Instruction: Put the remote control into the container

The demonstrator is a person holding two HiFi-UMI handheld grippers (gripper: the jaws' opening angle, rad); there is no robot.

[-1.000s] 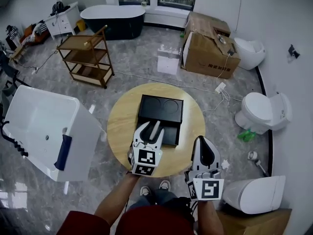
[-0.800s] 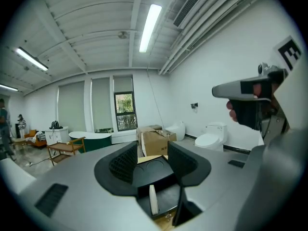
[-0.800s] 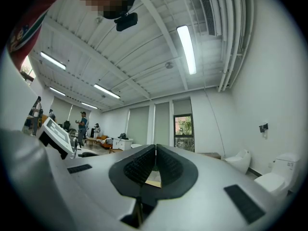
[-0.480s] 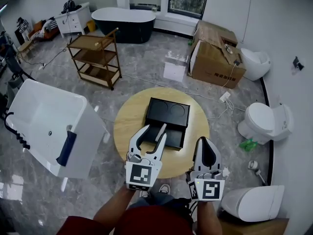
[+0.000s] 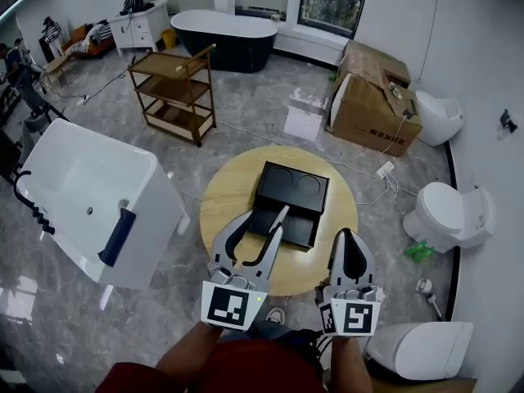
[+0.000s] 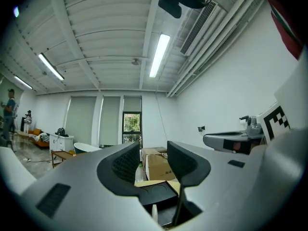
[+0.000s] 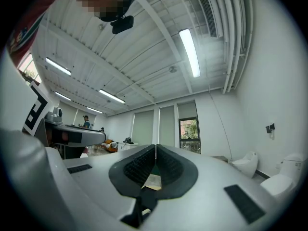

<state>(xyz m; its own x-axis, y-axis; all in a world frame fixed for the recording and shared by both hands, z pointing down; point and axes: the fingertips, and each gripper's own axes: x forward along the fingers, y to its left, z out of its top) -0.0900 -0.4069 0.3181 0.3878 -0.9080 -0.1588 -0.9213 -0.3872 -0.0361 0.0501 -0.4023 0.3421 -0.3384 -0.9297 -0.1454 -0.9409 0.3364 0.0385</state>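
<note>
Pale remote control (image 5: 278,218) lies slanted in black container (image 5: 296,188).

A bathroom-fittings showroom: loose bathtubs (image 5: 82,199), toilets (image 5: 446,211) and cardboard boxes (image 5: 372,97) on marble floor.

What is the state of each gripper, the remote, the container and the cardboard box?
Left gripper: fingers open, empty.
Right gripper: fingers shut, empty.
Remote: lying in the container, not gripped.
Container: no lid on it, holds the remote.
Box: flaps open.
</note>
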